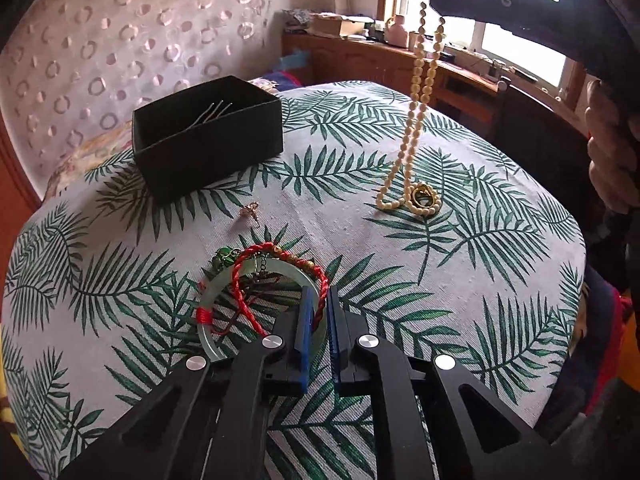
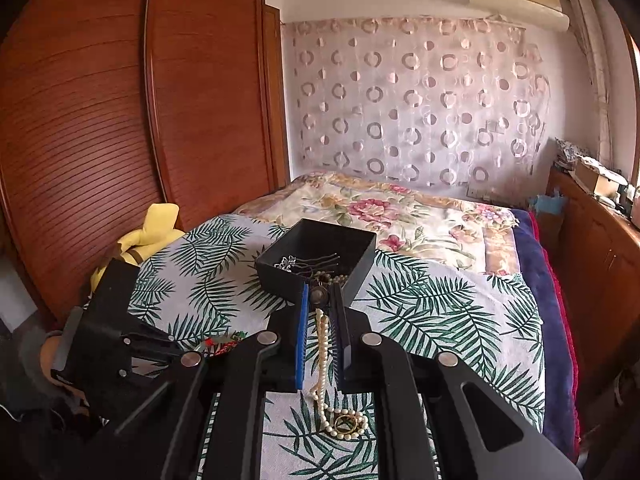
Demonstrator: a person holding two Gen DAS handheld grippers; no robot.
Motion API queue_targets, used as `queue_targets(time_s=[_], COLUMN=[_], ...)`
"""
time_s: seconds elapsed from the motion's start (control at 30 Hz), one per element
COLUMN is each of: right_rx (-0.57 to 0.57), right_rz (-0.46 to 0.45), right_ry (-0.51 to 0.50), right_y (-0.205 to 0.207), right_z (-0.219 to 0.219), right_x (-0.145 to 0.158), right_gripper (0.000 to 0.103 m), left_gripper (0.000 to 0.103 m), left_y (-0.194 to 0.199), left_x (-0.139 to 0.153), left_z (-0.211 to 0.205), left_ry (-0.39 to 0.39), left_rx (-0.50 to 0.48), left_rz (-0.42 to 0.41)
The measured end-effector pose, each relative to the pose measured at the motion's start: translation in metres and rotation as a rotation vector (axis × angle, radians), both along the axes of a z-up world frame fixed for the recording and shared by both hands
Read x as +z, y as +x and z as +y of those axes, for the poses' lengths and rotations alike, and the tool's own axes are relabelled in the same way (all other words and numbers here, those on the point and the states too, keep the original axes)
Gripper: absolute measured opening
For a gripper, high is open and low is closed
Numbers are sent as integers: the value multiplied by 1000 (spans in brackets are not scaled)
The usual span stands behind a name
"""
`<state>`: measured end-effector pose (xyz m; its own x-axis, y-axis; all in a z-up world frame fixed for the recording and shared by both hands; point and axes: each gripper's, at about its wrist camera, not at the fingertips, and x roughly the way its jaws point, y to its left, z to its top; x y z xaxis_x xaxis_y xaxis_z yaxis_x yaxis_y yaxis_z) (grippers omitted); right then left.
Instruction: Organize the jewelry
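1. Left wrist view: the left gripper (image 1: 318,300) points down at the leaf-print cloth (image 1: 120,280), its blue pads pinched on the red cord (image 1: 316,280), a braided bracelet with gold beads.
2. Under the cord and just ahead of these jaws lies a pale green bangle (image 1: 208,292); its far rim passes beneath the fingertips. A green charm (image 1: 224,258) sits at the bangle's far left edge.
3. Farther ahead and left of the jaws lies a small earring (image 1: 250,211), apart from the bangle. Beyond it stands the black box (image 1: 208,136), open-topped, with a hairpin (image 1: 212,114) inside.
4. Ahead and right of the left jaws, a pearl necklace (image 1: 416,92) hangs from the right gripper (image 1: 430,2), its lower end and gold clasp (image 1: 422,196) coiled on the cloth.
5. Right wrist view: the right gripper (image 2: 320,292) is closed narrowly on the necklace (image 2: 322,344), which drops between the pads to the clasp (image 2: 346,424) on the cloth below.
6. Just beyond the right fingertips sits the box (image 2: 320,248), holding hairpins (image 2: 316,260).
7. Left of the right jaws, the left gripper (image 2: 200,350) shows over the red and green pieces.
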<state>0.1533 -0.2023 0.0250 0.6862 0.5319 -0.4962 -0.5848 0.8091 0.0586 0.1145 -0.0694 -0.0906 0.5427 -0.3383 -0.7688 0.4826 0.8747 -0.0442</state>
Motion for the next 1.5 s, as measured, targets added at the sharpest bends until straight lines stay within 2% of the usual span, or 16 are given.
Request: queue_targets(time_s=[0.17, 0.37, 0.47, 0.8, 1.1, 1.27, 1.5], right_rx=[5, 19, 24, 32, 40, 41, 23], right_rz=[4, -16, -36, -79, -127, -133, -136], right_ry=[-3, -3, 6, 21, 34, -1, -37], right_y=[-1, -1, 0, 6, 23, 44, 68], right_z=[5, 13, 14, 20, 31, 47, 62], right_x=[-3, 6, 17, 41, 76, 89, 96], right_gripper=[12, 12, 12, 12, 12, 12, 12], left_gripper=[5, 2, 2, 2, 2, 2, 2], left_y=[-3, 1, 7, 21, 45, 67, 96], left_x=[11, 42, 56, 74, 99, 111, 113], left_z=[9, 25, 31, 38, 46, 51, 52], left_ry=[-58, -140, -154, -173, -202, -203, -202], left_rx=[18, 62, 73, 91, 120, 142, 157], left_rz=[-20, -79, -104, -137, -181, -200, -191])
